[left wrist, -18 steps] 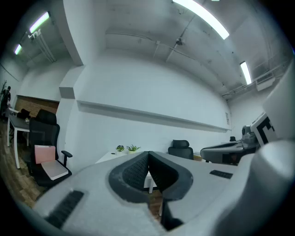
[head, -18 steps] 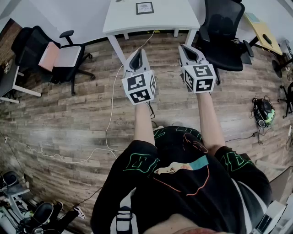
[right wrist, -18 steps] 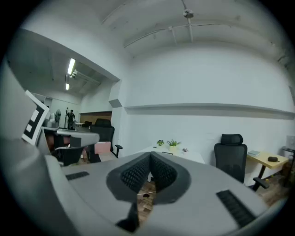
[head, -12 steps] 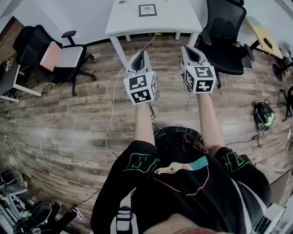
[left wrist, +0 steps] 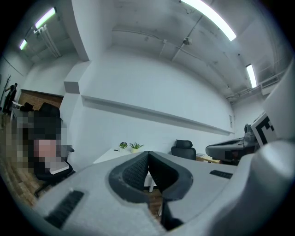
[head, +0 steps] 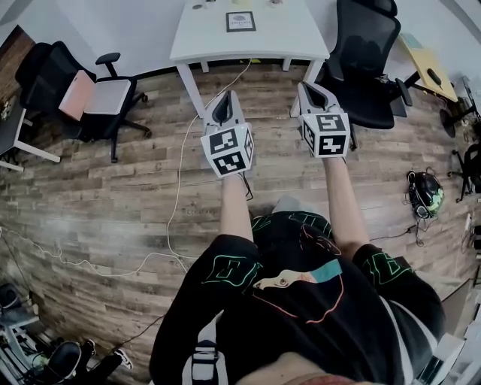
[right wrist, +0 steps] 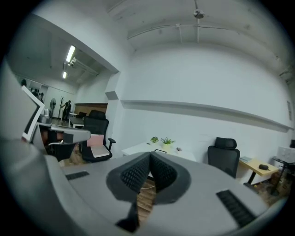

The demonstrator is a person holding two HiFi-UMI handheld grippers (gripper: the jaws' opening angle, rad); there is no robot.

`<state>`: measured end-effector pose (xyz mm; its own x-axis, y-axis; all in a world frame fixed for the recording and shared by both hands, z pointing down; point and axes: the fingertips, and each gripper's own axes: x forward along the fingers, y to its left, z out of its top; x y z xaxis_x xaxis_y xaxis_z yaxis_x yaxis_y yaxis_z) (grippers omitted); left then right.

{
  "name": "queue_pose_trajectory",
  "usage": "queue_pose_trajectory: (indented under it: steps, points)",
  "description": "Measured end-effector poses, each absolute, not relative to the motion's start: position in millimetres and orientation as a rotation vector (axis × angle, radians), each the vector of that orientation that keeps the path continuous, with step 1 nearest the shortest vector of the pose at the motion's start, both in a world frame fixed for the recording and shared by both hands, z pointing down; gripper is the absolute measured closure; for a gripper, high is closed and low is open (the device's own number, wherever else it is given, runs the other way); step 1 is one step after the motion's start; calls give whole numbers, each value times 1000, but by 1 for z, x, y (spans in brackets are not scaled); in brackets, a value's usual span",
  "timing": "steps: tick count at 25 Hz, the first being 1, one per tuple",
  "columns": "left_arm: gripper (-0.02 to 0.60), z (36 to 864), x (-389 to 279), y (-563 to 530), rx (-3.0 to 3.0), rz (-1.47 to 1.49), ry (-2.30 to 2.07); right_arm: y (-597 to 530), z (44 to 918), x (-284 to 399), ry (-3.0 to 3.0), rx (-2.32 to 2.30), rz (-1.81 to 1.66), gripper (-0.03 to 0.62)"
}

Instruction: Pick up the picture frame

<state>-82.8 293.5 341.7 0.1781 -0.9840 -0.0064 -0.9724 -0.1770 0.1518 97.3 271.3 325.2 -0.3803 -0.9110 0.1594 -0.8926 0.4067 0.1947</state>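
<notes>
The picture frame (head: 240, 21) seems to lie flat on the white worktop (head: 293, 36), untouched, so this looks like the approach. Well short of the frame, the left gripper (head: 224, 105) and right gripper (head: 311, 92) are pressed together, empty. Next they must reach the frame and spread. A black office chair (head: 368, 53) stands right of the frame, on a wood-plank floor (head: 113, 195).

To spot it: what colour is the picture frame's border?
Black; rectangular picture frame, clearest in head view.

I see a black short-sleeved shirt (head: 301, 316) with green and orange outlines; the grey left gripper (head: 224, 98) and right gripper (head: 308, 89) each carry black-and-white marker cubes (head: 228, 150).
</notes>
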Motion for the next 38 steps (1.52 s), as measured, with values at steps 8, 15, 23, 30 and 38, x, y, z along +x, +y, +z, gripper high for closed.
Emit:
queue_pose_trajectory:
  steps: [8,15,23,30,38]
  points:
    - [575,343,-75,275,2326,-171,-1912,256,321,100,-2422,1577,-113,589]
    - [575,339,-71,245,2352,-112,-1929,221,327,107,-2458,1600,-29,589]
    - [575,348,-79,202,2354,-22,-1959,172,343,91,-2514,1562,33,589]
    - [575,369,-77,142,2315,38,-1938,109,363,95,-2496,1547,122,589]
    - [574,384,-73,76,2271,62,-1914,45,377,104,-2464,1530,174,589]
